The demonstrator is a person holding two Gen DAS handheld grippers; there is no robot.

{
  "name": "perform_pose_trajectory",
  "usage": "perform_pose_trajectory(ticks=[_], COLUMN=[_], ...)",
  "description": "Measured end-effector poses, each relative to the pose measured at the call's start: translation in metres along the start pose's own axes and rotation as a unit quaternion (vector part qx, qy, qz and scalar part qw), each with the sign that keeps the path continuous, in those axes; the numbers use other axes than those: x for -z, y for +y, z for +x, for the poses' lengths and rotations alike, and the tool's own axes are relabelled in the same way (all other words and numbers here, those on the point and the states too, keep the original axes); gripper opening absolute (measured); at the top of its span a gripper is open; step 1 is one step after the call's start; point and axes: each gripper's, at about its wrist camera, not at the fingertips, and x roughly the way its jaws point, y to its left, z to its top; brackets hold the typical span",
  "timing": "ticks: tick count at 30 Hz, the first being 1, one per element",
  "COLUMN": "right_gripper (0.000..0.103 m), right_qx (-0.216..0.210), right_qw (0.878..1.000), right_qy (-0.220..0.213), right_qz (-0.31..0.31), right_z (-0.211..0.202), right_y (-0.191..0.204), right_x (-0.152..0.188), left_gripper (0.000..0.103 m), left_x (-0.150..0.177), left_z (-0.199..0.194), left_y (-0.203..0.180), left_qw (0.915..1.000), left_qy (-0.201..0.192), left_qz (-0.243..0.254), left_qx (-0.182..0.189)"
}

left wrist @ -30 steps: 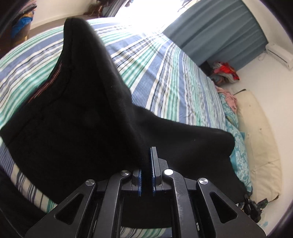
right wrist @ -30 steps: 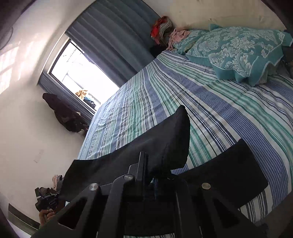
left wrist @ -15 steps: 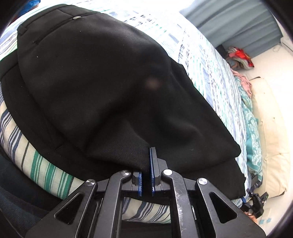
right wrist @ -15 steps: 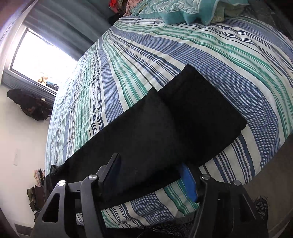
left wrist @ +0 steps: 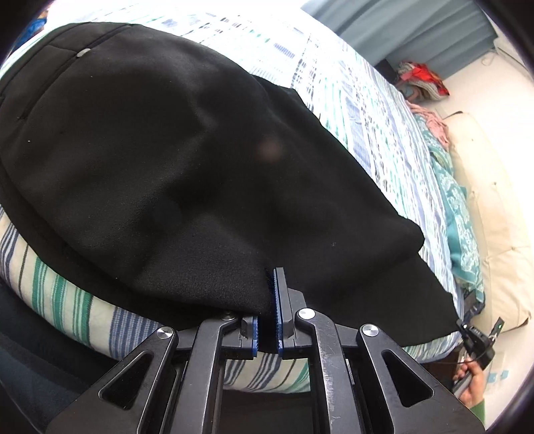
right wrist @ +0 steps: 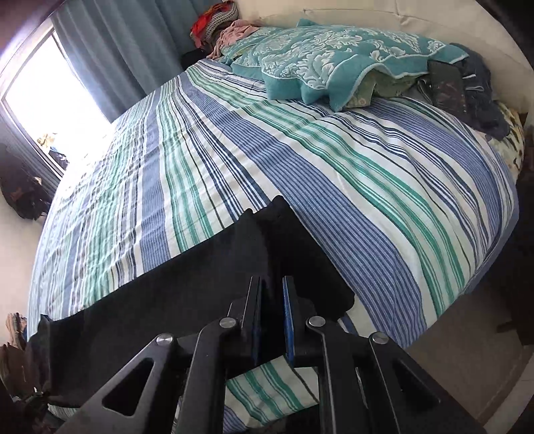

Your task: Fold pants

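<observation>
Right now my left gripper (left wrist: pixel 268 300) is pinched down on a fold of the black fleece-like pants (left wrist: pixel 173 160), with cloth bunched between its blue-padded fingers (left wrist: pixel 277 293) and only a narrow slot showing lower down. The pants lie folded over themselves along the near edge of the bed with the blue, green and white striped cover (left wrist: pixel 360 110), and a pocket seam with a small grey snap (left wrist: pixel 82 52) faces up at the far left.

On the other side, my right gripper (right wrist: pixel 272 300) sits over the opposite end of the pants (right wrist: pixel 187 300). Its jaws stand narrowly apart, and I cannot tell whether any cloth is caught between them; the dark fabric lies just under and around the tips. Farther up the striped cover (right wrist: pixel 333 173) a teal patterned blanket (right wrist: pixel 327 60) is heaped near the cream headboard (right wrist: pixel 383 16).
</observation>
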Motion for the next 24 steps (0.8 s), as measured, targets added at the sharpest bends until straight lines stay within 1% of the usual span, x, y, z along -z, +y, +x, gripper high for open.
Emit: perform_pose_trajectory(ticks=[2,4,5,7,9,11,13,15,20,24], right_gripper=[0.012,0.012,0.012,0.012,0.012,0.012,0.012,0.012,0.012,0.012], right_qx=[0.028,0.051,0.059,0.075,0.082,0.091,0.098,0.101,0.108,0.111], right_qw=[0.999,0.998,0.997,0.996,0.996,0.995,0.994,0.993,0.991,0.991], right_qy=[-0.015,-0.022,-0.018,0.004,0.017,0.016,0.012,0.020,0.047,0.044], right_qz=[-0.016,-0.034,-0.042,-0.048,-0.042,-0.043,-0.054,-0.058,-0.055,-0.058], right_z=[-0.004,-0.004,-0.001,0.007,0.012,0.011,0.009,0.012,0.025,0.023], right_y=[0.001,0.005,0.005,0.004,-0.001,-0.003,-0.003,-0.003,-0.006,-0.005], right_x=[-0.002,-0.005,-0.006,-0.007,-0.007,-0.007,-0.006,-0.005,-0.003,-0.002], left_gripper=[0.006,0.006,0.006,0.006,0.006,0.007,0.007,0.007,0.007,0.007], left_x=[0.002,0.005,0.006,0.008,0.009,0.009,0.010,0.010,0.011,0.013], left_z=[0.000,-0.002,0.000,0.003,0.002,0.001,0.003,0.005,0.004,0.002], left_y=[-0.006,-0.011,-0.013,-0.014,-0.012,-0.012,-0.013,-0.014,-0.009,-0.011], left_qw=[1.0000,0.9998,0.9996,0.9993,0.9994,0.9993,0.9987,0.9981,0.9983,0.9982], left_qy=[0.001,0.000,0.002,0.010,0.015,0.018,0.019,0.023,0.028,0.031], left_qz=[0.005,0.020,0.028,0.033,0.030,0.033,0.046,0.054,0.050,0.047], left_qx=[0.007,0.005,0.000,-0.009,0.000,0.002,-0.007,-0.017,-0.013,-0.019])
